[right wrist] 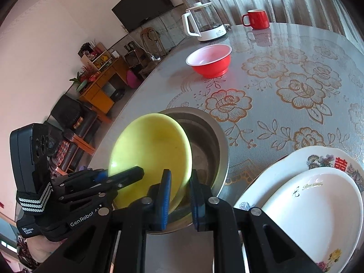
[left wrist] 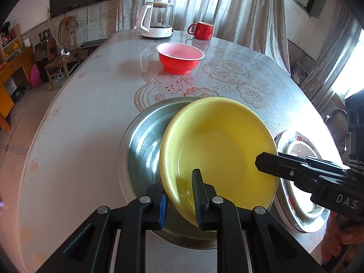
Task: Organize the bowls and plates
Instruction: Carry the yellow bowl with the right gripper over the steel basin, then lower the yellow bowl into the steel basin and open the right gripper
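Observation:
A yellow bowl [left wrist: 218,150] is tilted over a larger steel bowl [left wrist: 145,141] on the table. My left gripper [left wrist: 180,201] is shut on the yellow bowl's near rim, one finger inside and one outside. My right gripper [right wrist: 179,199] is also shut on the yellow bowl [right wrist: 150,152], on the rim at the steel bowl [right wrist: 204,141] side; it shows in the left wrist view [left wrist: 268,161] at the bowl's right rim. A red bowl [left wrist: 180,56] stands farther back, also in the right wrist view [right wrist: 210,60]. A small white plate [right wrist: 314,213] lies on a flowered white plate [right wrist: 295,159].
A glass kettle [left wrist: 157,20] and a red mug [left wrist: 201,30] stand at the table's far end, in front of curtains. The table edge curves down the left side, with chairs and cabinets beyond. The stacked plates [left wrist: 302,204] lie right of the steel bowl.

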`<state>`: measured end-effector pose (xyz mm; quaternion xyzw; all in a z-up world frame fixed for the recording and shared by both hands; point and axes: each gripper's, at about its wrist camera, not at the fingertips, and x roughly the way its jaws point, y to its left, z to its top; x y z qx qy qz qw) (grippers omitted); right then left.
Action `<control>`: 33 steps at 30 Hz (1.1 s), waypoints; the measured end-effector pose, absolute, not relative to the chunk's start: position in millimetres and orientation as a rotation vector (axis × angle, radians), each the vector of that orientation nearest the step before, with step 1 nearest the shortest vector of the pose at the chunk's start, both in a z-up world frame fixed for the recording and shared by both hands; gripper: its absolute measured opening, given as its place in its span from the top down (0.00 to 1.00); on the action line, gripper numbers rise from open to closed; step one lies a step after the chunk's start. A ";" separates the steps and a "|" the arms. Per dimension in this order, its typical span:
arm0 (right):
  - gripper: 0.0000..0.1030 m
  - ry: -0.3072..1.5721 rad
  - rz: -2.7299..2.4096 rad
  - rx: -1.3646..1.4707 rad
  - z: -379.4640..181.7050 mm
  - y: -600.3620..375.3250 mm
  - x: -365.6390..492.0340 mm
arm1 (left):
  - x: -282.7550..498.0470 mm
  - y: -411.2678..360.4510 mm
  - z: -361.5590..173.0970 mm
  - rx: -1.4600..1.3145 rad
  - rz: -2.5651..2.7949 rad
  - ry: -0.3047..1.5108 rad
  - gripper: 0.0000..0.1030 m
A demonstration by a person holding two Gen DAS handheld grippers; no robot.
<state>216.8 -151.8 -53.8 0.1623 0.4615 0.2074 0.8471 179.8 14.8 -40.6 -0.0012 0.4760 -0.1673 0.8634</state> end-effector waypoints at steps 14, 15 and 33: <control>0.85 1.036 0.410 0.351 -64.4 -149.7 227.8 | 190.2 4.7 -53.8 0.056 -0.336 1.018 0.81; 0.85 1.037 0.409 0.352 -64.9 -150.0 228.4 | 190.9 5.1 -53.9 0.056 -0.336 1.019 0.81; 0.85 1.058 0.378 0.300 -63.8 -142.4 234.3 | 193.0 8.6 -49.7 0.071 -0.313 0.986 0.65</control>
